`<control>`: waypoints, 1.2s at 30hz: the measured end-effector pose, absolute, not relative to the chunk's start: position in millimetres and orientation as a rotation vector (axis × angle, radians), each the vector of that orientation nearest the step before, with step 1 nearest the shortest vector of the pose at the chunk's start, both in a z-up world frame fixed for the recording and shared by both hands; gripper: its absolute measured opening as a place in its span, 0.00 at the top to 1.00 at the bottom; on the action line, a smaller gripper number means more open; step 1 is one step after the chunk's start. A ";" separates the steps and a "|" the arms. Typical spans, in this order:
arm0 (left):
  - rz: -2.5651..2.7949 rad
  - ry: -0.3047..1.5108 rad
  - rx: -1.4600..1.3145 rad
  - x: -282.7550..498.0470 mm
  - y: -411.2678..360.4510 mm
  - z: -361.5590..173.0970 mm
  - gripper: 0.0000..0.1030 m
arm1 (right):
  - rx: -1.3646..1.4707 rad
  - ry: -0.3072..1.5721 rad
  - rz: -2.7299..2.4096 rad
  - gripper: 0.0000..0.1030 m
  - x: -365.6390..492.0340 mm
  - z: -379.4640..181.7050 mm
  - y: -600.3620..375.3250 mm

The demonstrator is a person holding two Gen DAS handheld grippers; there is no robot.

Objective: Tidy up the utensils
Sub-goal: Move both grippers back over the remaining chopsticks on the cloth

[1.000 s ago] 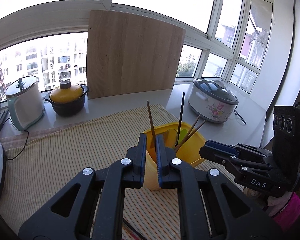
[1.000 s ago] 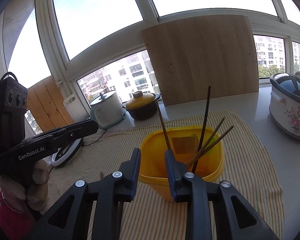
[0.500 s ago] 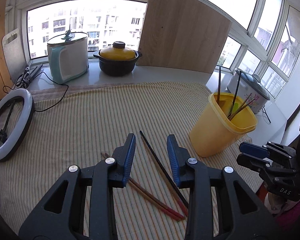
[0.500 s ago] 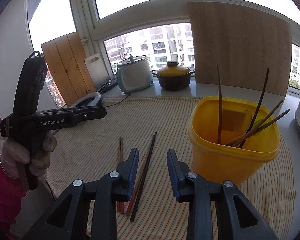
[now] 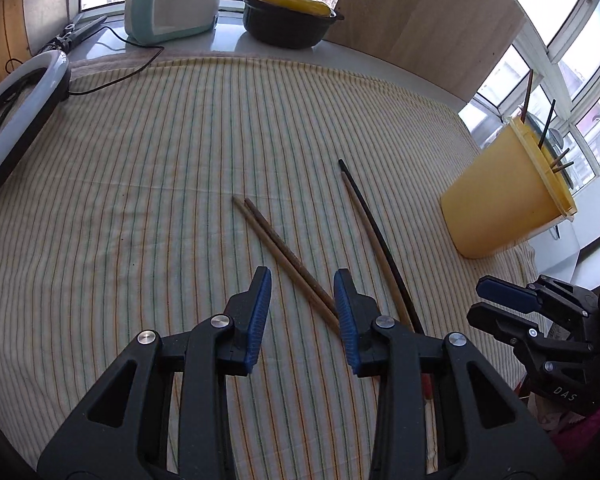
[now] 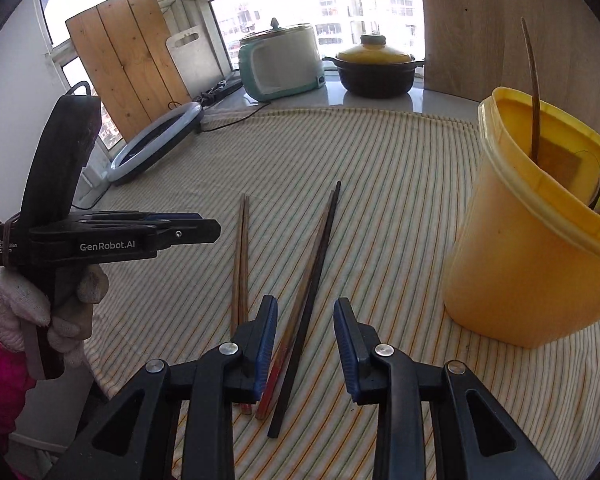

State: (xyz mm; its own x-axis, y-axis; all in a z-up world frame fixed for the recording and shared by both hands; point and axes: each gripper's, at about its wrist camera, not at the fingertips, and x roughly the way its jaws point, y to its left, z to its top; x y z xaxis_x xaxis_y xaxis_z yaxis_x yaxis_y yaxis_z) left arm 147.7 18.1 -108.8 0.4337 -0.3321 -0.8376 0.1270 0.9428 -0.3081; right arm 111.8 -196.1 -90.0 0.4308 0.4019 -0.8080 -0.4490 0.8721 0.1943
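Note:
Several chopsticks lie loose on the striped cloth: a brown pair [image 5: 284, 256] [image 6: 241, 256], and a black one [image 5: 376, 236] [image 6: 314, 280] beside a brown, red-ended one [image 6: 296, 308]. A yellow tub [image 5: 504, 204] [image 6: 540, 240] at the right holds several more chopsticks upright. My left gripper [image 5: 302, 312] is open and empty, just above the brown pair's near end. My right gripper [image 6: 305, 340] is open and empty over the near ends of the black and red-ended chopsticks. Each gripper also shows in the other's view, the right one [image 5: 496, 300] and the left one [image 6: 204, 228].
At the back stand a teal cooker [image 6: 278, 62], a black pot with a yellow lid [image 6: 374, 70] and a leaning wooden board [image 5: 420, 20]. A ring light [image 6: 156, 140] with its cable lies at the cloth's left edge. The cloth's front edge hangs near my grippers.
Both grippers have tilted down from the yellow tub towards the cloth and come low over the loose chopsticks. The left gripper, shut a second ago, has opened.

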 end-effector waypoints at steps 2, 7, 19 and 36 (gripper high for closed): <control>-0.284 1.102 -0.218 148.5 18.8 -115.1 0.69 | -0.057 1.010 0.520 0.71 116.3 -95.8 -194.5; -0.280 1.119 -0.244 148.5 21.8 -122.9 0.69 | -0.060 1.036 0.515 0.71 120.1 -103.0 -192.6; -0.243 1.145 -0.286 160.2 25.8 -131.3 0.69 | -0.109 1.087 0.491 0.71 129.7 -116.0 -179.7; -0.219 1.181 -0.119 176.2 6.9 -137.9 0.70 | -0.138 1.153 0.479 0.71 146.8 -130.5 -173.1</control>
